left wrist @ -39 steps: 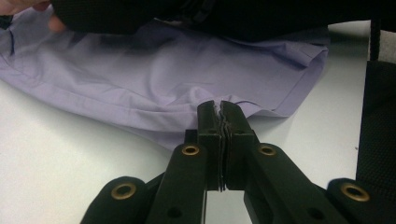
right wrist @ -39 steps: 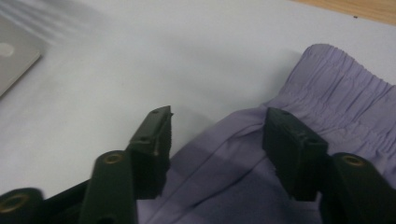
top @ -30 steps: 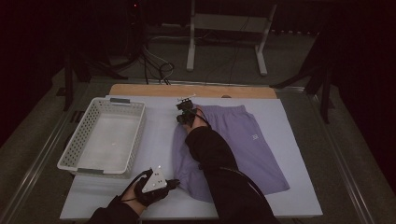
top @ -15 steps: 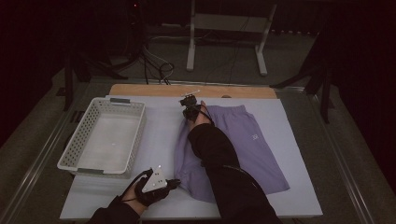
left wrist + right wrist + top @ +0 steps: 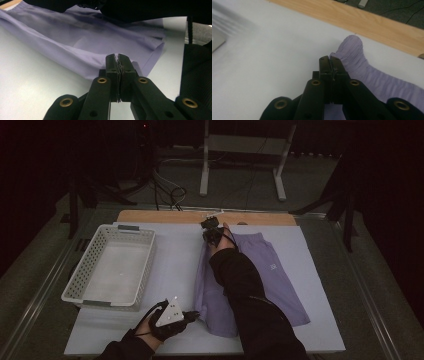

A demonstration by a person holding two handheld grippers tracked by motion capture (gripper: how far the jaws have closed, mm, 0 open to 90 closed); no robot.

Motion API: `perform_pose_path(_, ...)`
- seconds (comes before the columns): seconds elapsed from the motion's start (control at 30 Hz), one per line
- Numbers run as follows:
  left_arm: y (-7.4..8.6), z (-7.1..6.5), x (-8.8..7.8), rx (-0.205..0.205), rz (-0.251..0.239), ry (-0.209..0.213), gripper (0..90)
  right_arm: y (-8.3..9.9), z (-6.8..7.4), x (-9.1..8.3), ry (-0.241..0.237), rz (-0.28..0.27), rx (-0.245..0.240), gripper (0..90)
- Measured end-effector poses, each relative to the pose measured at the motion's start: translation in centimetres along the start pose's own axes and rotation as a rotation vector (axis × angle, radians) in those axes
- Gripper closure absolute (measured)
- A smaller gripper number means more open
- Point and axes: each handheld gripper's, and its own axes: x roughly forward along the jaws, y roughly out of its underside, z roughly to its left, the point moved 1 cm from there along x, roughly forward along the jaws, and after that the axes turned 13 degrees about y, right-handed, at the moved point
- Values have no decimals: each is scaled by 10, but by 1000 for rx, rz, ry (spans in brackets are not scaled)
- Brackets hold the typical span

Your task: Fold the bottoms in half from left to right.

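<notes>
Folding looks to be the job here, and it's barely begun. Tabletop (image 5: 320, 330) w/ white cover carries everything; bare wood strip runs along its far edge. White basket (image 5: 80, 290) sits at the left edge, nothing in it, well apart from the garment.

Purple shorts (image 5: 280, 280) lie roughly mid-tabletop, waistband toward the far edge, leg hems toward the near edge. Right half lies flat; left side is a bit rumpled, w/ the person's right sleeve (image 5: 245, 290) stretched across it.

Left tongs (image 5: 117, 58) sit at the near-left hem corner, jaws fully closed w/ a thin bit of purple cloth pinched betw. the tips; corner is low on the tabletop, just raised. Right tongs (image 5: 329, 59) are at the far-left waistband corner, close to the wood strip; jaws have just been closing and now stand shut on the gathered elastic edge, which bunches up right by the tips. In the high view the right tongs (image 5: 212, 231) seem lifted a little off the surface.

Progress, as I judge it: both left-side corners are gripped, so pick-up is done. No fold made yet, shorts are spread open. Left to do: carry the left edge over to the right, flatten, prob. fold again, and maybe drop it in the basket.
</notes>
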Motion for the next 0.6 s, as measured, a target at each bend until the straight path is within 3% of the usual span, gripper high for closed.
perform_pose_path(0.6,-37,-5,3,77,-27,28,882,-4,-48,-28,-13,-62,30,895)
